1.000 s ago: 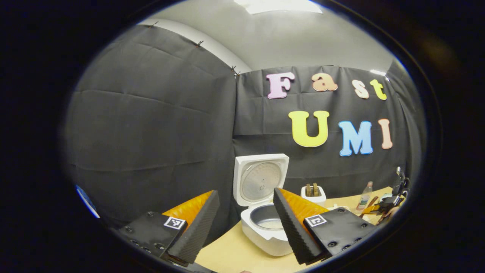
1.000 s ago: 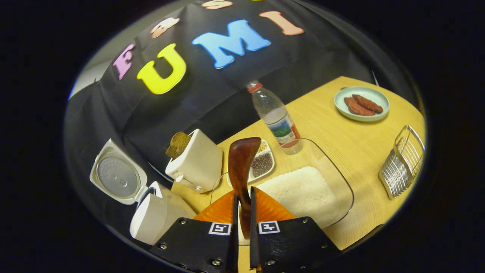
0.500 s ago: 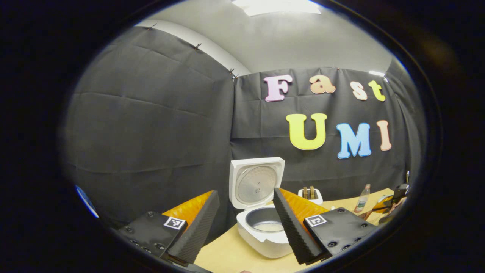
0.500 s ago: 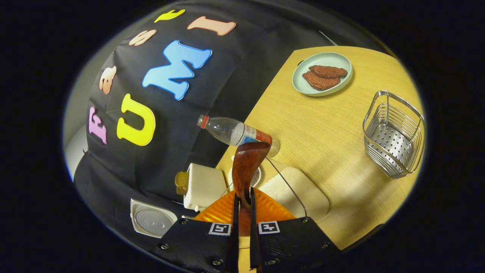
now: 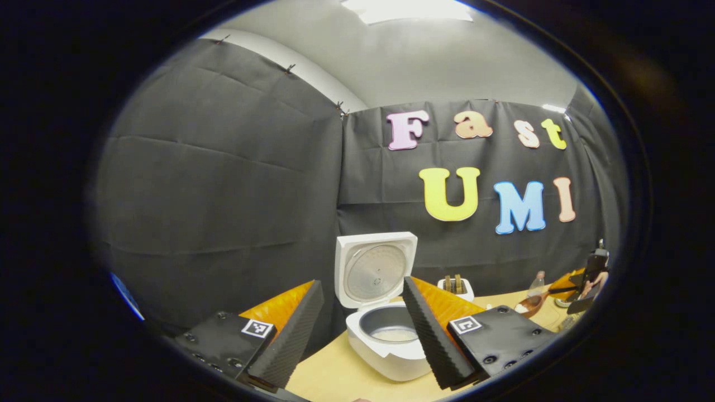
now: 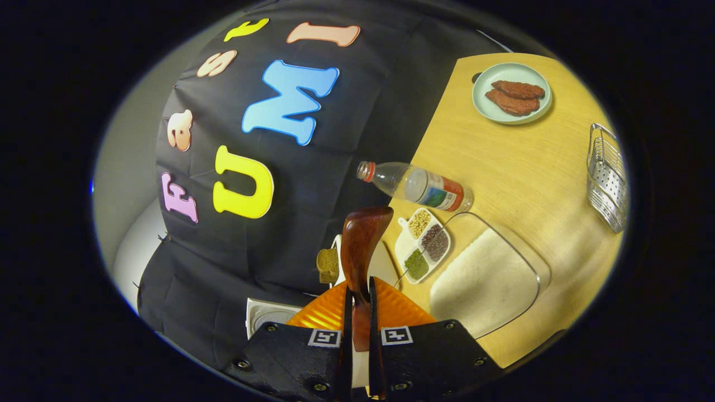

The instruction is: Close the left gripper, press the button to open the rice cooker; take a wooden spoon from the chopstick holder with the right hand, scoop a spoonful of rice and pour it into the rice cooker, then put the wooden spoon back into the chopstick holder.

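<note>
The rice cooker [image 5: 385, 312] is sitting on the wooden bench [image 5: 335, 374] near the black cloth wall, its lid [image 5: 374, 269] standing upright and its grey inner pot [image 5: 391, 326] showing a pale layer at the bottom. In the left gripper view, the left gripper [image 5: 360, 326] is hovering in front of the cooker with its jaws spread wide and holding nothing. Behind the cooker a white toaster [image 5: 455, 287] with bread in its slots is standing by the wall. Farther along the bench, toward its far end, the right gripper [image 5: 586, 282] is showing small beside a plastic bottle [image 5: 536, 285].

In the right gripper view, the right gripper [image 6: 357, 312] is clamping the wooden spoon [image 6: 360, 251] by its handle, the jaws closed on it and the bowl end rising ahead. Beyond it a glass tray of white rice [image 6: 486, 282] is lying on the bench, with a white divided dish of grains [image 6: 424, 244] just beside it and the plastic bottle [image 6: 419, 187] next to that, close to the wall. A pale green plate [image 6: 481, 106] carrying two brown pieces [image 6: 516, 96] is resting near the bench's far corner. The wire chopstick holder [image 6: 606, 178] is standing well apart from the tray, toward the bench's outer edge. Part of the cooker's lid [image 6: 268, 318] is peeking out beside the gripper.
</note>
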`<state>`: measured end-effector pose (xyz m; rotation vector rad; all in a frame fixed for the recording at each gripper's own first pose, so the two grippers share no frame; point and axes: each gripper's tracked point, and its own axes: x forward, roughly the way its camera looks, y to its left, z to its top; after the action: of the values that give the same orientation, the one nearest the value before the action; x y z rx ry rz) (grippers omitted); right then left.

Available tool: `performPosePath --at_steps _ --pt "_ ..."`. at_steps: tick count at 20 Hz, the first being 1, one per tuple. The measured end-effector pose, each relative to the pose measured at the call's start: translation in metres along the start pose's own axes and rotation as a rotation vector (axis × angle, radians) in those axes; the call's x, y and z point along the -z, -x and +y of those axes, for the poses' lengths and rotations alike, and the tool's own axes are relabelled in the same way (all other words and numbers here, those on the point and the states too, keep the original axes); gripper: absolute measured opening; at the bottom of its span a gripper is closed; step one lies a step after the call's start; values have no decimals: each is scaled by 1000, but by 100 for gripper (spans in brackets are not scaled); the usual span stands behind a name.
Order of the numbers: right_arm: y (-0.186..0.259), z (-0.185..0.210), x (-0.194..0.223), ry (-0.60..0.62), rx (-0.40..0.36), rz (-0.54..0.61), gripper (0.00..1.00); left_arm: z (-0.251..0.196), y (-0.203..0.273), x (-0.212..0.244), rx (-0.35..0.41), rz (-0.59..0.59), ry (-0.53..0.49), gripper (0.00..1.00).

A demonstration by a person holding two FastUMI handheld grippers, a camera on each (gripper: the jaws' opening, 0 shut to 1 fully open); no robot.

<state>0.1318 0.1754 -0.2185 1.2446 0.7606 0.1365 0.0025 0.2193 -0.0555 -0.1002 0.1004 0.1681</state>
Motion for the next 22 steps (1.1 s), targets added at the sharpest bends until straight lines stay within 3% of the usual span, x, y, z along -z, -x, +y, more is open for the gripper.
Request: performPosePath --at_steps 1,3,4,9,10,16,22 --pt "-5 10 5 0 -16 9 12 4 0 1 -5 3 2 99" --pt "-12 29 16 8 -47 24 12 14 1 3 -18 5 2 94" --pt "-16 38 23 15 -58 33 12 20 1 3 -26 5 2 99" --pt "-40 67 69 38 -94 105 12 55 8 8 -69 11 13 94" --pt "-45 73 80 44 -100 121 12 62 9 11 -78 12 14 99" --pt "-77 103 143 85 -127 199 12 106 26 22 -147 32 22 99" --pt "-106 123 207 251 -150 269 11 141 47 34 -212 63 40 97"
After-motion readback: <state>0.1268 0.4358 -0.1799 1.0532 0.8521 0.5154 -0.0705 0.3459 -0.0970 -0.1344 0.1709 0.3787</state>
